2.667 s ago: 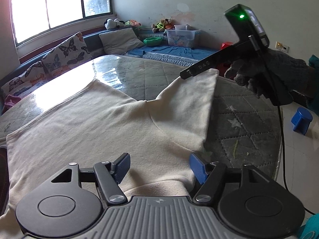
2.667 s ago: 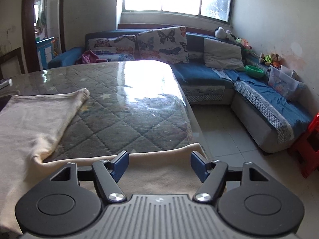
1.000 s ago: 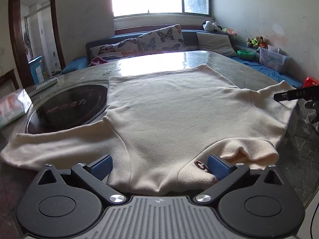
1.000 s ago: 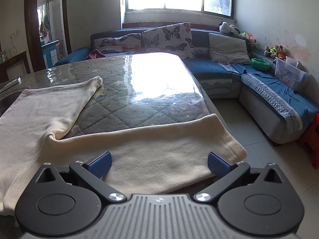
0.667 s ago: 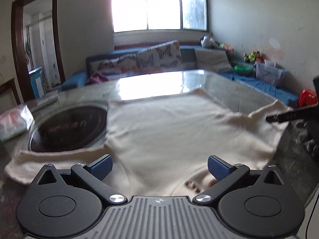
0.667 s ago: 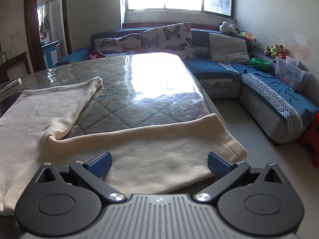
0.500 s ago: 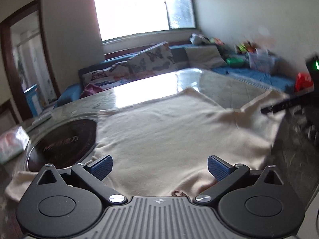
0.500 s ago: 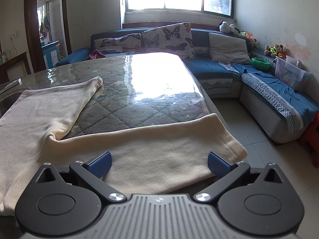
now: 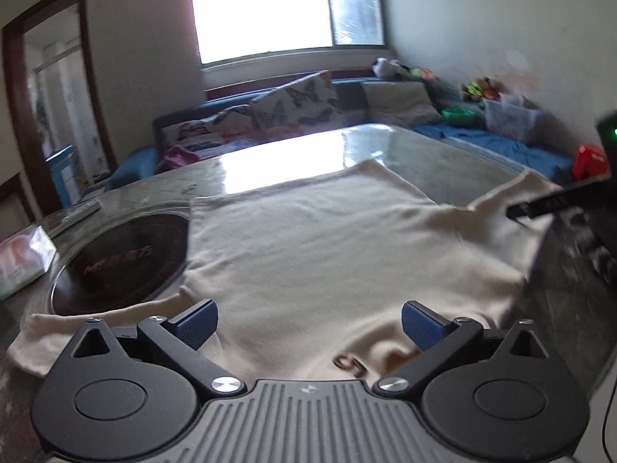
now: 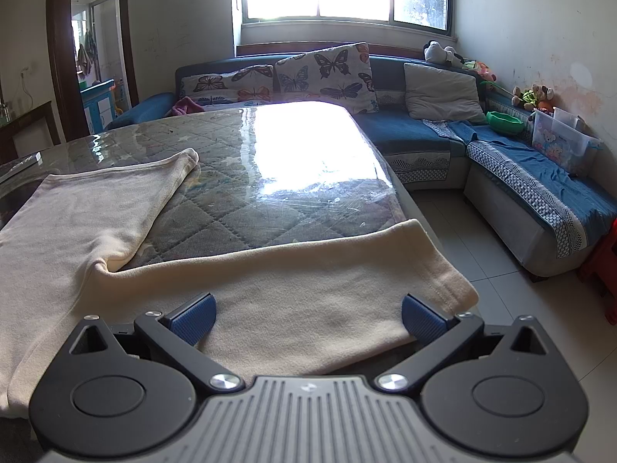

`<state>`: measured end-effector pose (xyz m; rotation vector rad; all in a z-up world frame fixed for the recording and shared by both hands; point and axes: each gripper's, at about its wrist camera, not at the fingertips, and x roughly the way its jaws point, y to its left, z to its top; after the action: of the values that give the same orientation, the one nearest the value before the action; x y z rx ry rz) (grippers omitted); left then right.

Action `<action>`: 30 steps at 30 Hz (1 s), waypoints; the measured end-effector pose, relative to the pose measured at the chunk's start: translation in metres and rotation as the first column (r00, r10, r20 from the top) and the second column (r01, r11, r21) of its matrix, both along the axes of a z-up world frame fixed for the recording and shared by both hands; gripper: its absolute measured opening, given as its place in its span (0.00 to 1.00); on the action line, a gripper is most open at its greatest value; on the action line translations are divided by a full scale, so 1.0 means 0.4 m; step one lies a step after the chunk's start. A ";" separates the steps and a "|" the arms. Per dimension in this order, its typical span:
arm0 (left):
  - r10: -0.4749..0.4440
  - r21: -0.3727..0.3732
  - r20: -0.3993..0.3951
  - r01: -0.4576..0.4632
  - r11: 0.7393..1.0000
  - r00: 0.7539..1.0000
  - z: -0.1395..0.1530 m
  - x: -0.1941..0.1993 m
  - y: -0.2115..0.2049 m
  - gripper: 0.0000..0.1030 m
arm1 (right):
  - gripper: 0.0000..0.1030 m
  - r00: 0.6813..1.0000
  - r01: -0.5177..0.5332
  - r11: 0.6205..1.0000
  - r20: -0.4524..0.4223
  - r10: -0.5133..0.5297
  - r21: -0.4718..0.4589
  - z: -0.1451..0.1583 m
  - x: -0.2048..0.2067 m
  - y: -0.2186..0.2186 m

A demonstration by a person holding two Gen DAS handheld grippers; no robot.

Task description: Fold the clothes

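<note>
The left wrist view is showing the cream sweater point(image 9: 327, 254) lying spread flat on the glass-covered table point(image 9: 293, 158), with its collar edge just in front of the left gripper point(image 9: 308, 324). The jaws of this gripper are standing wide apart and they are holding nothing; the blue pads point(image 9: 194, 322) are hanging over the cloth near the neck. One sleeve point(image 9: 96, 318) is reaching to the left, beside a round dark cooktop point(image 9: 119, 262) set in the table. At the right edge, the black finger of the other tool is hovering over the far sleeve.

In the right wrist view, the right gripper point(image 10: 308, 318) is also open, with its fingers apart above that sleeve point(image 10: 308, 289), which is lying across the table corner. Behind the table, a blue sofa point(image 10: 416, 135) with butterfly cushions point(image 10: 324, 73) is standing under the window.
</note>
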<state>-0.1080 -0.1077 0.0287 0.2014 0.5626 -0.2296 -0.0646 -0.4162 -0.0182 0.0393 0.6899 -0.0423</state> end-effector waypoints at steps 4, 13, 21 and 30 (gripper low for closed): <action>0.008 0.061 -0.027 -0.006 0.998 1.000 -0.031 0.010 -0.014 1.00 | 1.00 1.000 0.000 1.000 0.000 0.000 0.000 0.000 0.000 0.000; 0.009 0.100 -0.009 -0.008 0.995 1.000 -0.033 -0.022 -0.023 1.00 | 1.00 1.000 0.000 1.000 0.000 0.000 0.000 0.000 0.001 0.000; 0.132 0.064 0.017 -0.133 0.989 0.991 -0.008 0.003 0.004 1.00 | 1.00 1.000 0.000 1.000 0.000 0.000 0.000 0.000 0.001 0.001; 0.184 0.116 0.007 -0.184 0.976 0.983 -0.046 -0.026 0.049 1.00 | 1.00 1.000 0.001 1.000 0.000 -0.001 -0.002 0.001 0.001 0.000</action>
<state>-0.1183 -0.0883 0.0103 0.2600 0.5953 -0.0172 -0.0641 -0.4162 -0.0178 0.0377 0.6900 -0.0436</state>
